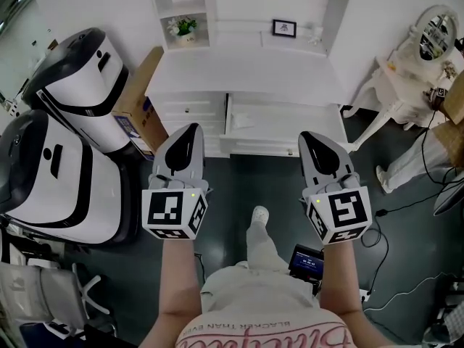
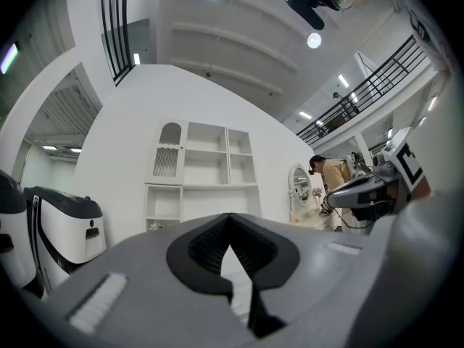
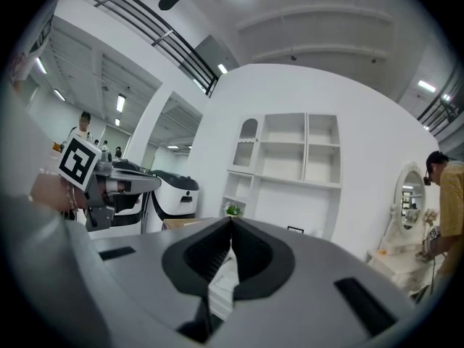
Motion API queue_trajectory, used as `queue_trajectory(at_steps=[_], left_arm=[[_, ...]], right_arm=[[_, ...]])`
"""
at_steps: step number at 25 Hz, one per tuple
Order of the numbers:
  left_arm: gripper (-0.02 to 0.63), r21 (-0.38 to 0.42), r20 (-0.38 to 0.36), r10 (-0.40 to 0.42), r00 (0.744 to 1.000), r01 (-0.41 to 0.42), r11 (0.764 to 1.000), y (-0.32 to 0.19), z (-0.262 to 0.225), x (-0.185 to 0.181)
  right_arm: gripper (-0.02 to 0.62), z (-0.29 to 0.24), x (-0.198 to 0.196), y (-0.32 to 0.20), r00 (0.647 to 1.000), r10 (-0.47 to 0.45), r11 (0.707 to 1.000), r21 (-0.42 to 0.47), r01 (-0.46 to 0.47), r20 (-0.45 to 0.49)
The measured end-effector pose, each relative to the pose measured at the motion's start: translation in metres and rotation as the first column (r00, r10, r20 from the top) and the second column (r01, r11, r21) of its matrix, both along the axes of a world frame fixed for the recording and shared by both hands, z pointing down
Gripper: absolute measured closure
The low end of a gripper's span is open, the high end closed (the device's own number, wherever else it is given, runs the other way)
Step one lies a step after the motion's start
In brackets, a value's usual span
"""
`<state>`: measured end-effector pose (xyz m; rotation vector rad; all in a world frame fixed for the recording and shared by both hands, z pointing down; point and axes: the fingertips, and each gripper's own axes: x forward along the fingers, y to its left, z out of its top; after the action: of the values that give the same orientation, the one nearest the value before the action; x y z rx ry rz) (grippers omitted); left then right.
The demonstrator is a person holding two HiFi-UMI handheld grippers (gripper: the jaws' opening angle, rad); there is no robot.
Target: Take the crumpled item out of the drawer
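Observation:
A white desk (image 1: 239,75) with shelves stands ahead, and its middle drawer (image 1: 290,129) is pulled out. A pale, creased white item (image 1: 241,120) lies in the drawer's left part; I cannot make out its shape. My left gripper (image 1: 190,129) hovers in front of the desk's left drawers, apart from them, and is shut on nothing. My right gripper (image 1: 308,136) hangs just before the open drawer's front edge, also shut and empty. In each gripper view the dark pads (image 2: 230,220) (image 3: 232,223) meet at the tip with nothing between them.
Two large white-and-black machines (image 1: 80,78) (image 1: 51,172) and a cardboard box (image 1: 141,100) crowd the left. A white vanity table with a mirror (image 1: 413,71) and another person's legs (image 1: 428,158) are at the right. Cables lie on the dark floor (image 1: 406,216). My own foot (image 1: 259,214) is below the drawer.

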<state>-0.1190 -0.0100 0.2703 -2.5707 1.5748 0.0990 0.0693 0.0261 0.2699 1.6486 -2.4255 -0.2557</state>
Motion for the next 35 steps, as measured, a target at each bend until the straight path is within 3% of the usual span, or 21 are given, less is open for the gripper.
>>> queue_trajectory(at_steps=[12, 21, 23, 28, 31, 35], left_arm=[[0.597, 0.012, 0.034, -0.030, 0.999, 0.030, 0.999, -0.112, -0.007, 0.030], [0.597, 0.010, 0.039, -0.083, 0.996, 0.082, 0.997, -0.206, -0.014, 0.049], [0.597, 0.009, 0.044, -0.098, 0.994, 0.097, 0.995, -0.223, -0.012, 0.051], [0.598, 0.005, 0.055, -0.128, 0.990, 0.128, 0.992, -0.260, -0.005, 0.053], [0.597, -0.003, 0.064, -0.144, 0.988, 0.144, 0.990, -0.276, -0.001, 0.052], [0.597, -0.026, 0.065, -0.153, 0.986, 0.155, 0.988, -0.291, 0.007, 0.046]], right_arm=[[0.588, -0.001, 0.041, -0.122, 1.000, 0.005, 1.000, 0.010, -0.005, 0.018], [0.583, -0.005, 0.058, -0.225, 0.996, -0.074, 0.997, -0.002, 0.074, 0.042], [0.535, -0.002, 0.058, -0.246, 0.994, -0.096, 0.995, -0.015, 0.097, 0.043], [0.321, 0.004, 0.055, -0.290, 0.989, -0.137, 0.989, -0.040, 0.140, 0.055], [0.285, 0.008, 0.052, -0.309, 0.987, -0.148, 0.987, -0.056, 0.151, 0.062], [0.285, 0.023, 0.046, -0.325, 0.985, -0.165, 0.980, -0.106, 0.170, 0.054]])
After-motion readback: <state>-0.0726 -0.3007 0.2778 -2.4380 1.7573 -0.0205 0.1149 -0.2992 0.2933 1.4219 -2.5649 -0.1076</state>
